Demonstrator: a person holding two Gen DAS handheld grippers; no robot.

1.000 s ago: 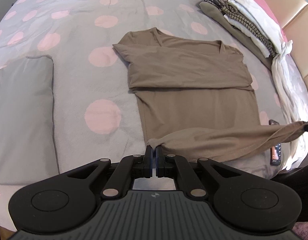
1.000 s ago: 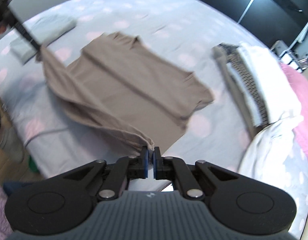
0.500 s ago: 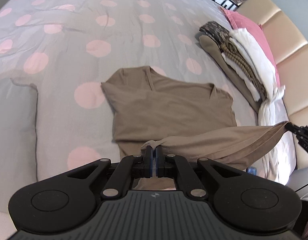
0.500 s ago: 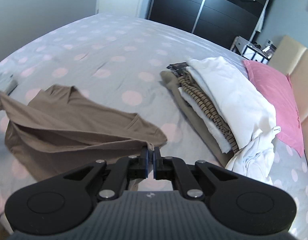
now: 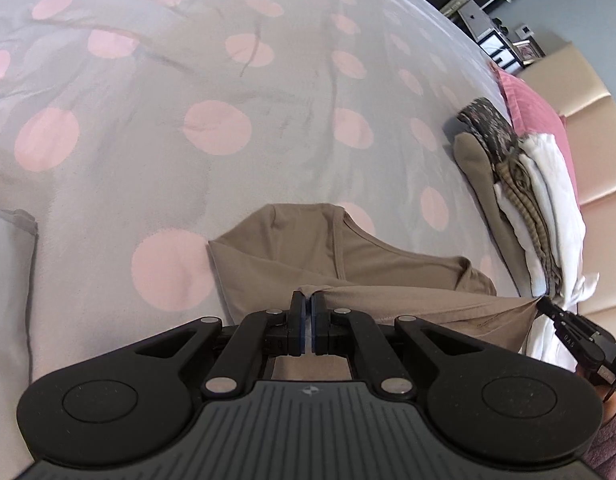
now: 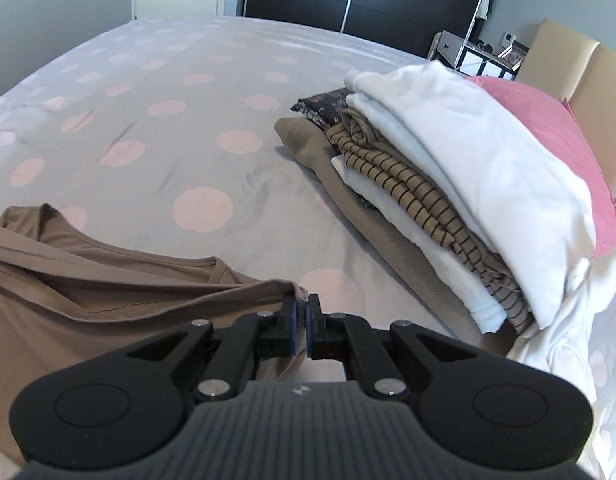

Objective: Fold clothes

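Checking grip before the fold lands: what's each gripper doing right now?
Left gripper: closed on the brown shirt.
Right gripper: closed on the brown shirt.

Brown shirt [image 6: 88, 304]: we see its lower part hidden behind the gripper body; left edge cuts it off.

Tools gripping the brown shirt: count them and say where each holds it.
2. The left tool pinches the brown shirt at its near hem corner; the right tool pinches the opposite hem corner, beside the clothes pile.
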